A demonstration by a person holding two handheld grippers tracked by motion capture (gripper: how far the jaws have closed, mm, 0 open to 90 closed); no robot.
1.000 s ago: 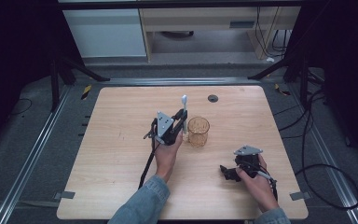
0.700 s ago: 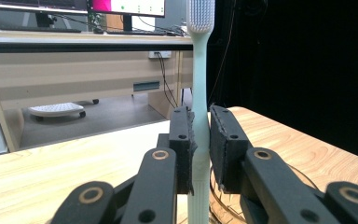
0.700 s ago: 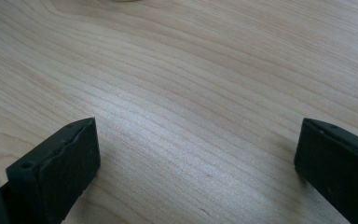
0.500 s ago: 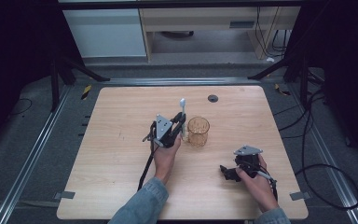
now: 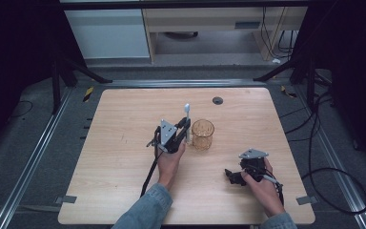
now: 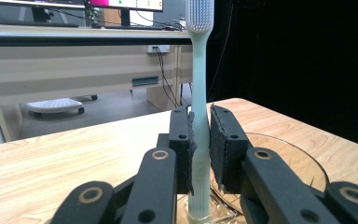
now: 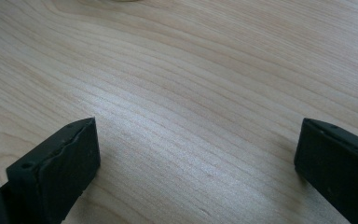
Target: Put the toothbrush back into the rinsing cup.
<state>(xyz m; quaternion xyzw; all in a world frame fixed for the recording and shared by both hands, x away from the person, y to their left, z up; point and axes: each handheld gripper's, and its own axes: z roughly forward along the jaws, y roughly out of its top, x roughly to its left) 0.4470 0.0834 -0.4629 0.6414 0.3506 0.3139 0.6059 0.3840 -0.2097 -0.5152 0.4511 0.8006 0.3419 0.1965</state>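
Observation:
My left gripper is shut on a pale toothbrush and holds it upright, bristle head on top. In the left gripper view the pads clamp the toothbrush at mid-handle, with the left gripper just over the rim of an amber glass cup. The cup stands on the wooden table immediately right of the brush. I cannot tell if the handle's lower end is inside the cup. My right gripper rests low at the front right, open; the right gripper has bare wood between its jaws.
A small dark round disc sits near the table's far edge. Metal rails and black cables run along the floor beside the table. A desk with monitors stands beyond the far edge.
The left gripper has sunk slightly with the toothbrush, staying beside the cup. The right gripper has stayed where it was.

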